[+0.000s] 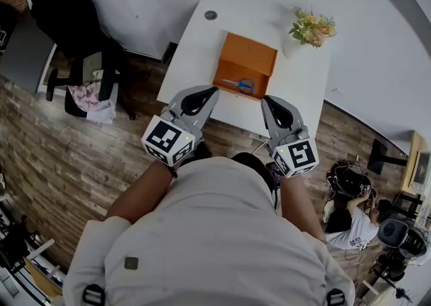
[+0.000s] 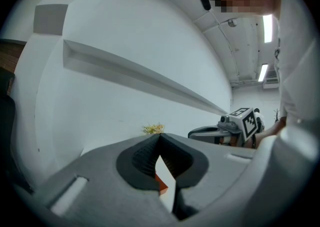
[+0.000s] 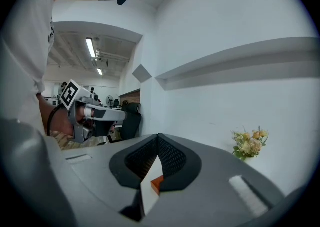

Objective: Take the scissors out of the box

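Note:
An open orange box (image 1: 250,62) sits on the white table (image 1: 202,62), and scissors (image 1: 238,84) with blue handles lie flat inside near its front wall. My left gripper (image 1: 213,90) is shut and empty, its tips just short of the box's front left corner. My right gripper (image 1: 265,100) is also shut and empty, just in front of the box's right front corner. In the left gripper view the jaws (image 2: 159,136) meet, with a sliver of the box (image 2: 161,185) below them. In the right gripper view the closed jaws (image 3: 158,136) frame a corner of the box (image 3: 156,185).
A bunch of flowers in a white vase (image 1: 308,29) stands right of the box by the wall. A round grommet (image 1: 211,15) sits at the table's back. A black office chair (image 1: 74,18) is on the wooden floor to the left; a person (image 1: 357,220) sits on the floor at right.

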Demonstrator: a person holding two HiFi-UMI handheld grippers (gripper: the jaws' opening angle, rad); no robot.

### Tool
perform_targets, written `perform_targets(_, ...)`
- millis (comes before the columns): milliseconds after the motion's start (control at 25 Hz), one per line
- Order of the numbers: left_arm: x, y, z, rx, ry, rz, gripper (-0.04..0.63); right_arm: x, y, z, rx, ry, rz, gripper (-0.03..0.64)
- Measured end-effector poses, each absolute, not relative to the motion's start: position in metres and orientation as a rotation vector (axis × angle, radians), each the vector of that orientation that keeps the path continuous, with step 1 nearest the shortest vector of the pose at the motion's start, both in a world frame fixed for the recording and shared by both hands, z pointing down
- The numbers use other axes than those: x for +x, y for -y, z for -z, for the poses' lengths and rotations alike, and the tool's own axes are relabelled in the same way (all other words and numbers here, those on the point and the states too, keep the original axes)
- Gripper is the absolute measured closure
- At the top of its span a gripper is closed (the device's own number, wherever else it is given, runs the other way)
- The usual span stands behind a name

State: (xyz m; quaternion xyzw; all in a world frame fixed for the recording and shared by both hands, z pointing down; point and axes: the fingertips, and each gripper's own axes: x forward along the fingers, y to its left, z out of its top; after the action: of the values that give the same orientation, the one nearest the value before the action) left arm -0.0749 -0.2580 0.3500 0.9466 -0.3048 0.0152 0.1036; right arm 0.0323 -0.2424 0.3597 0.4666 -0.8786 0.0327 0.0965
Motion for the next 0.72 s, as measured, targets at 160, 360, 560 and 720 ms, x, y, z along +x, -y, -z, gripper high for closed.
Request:
perform_targets(160, -0.075, 0.271, -0.36, 2.767, 0.88, -0.053, 0.591, 0.039, 0.26, -0.37, 1.373, 2.546, -0.105, 0.6)
perform_targets(360, -0.062, 0.294, -0.368, 2.736, 0.889, -0.06, 0.591, 0.054, 0.29, -0.391, 1.308, 2.518, -0.123, 0.583)
perform_targets(560, -0.048, 0.311, -0.379, 2.702, 0.923, -0.112, 0.591, 0.062, 0.319, -0.428, 1.157, 2.477, -0.185, 0.561)
perform_targets(720, -0.039, 0.329, -0.399, 2.653, 0.939, -0.164, 0.591, 0.065, 0.337, -0.47, 0.978, 2.421, -0.228, 0.535)
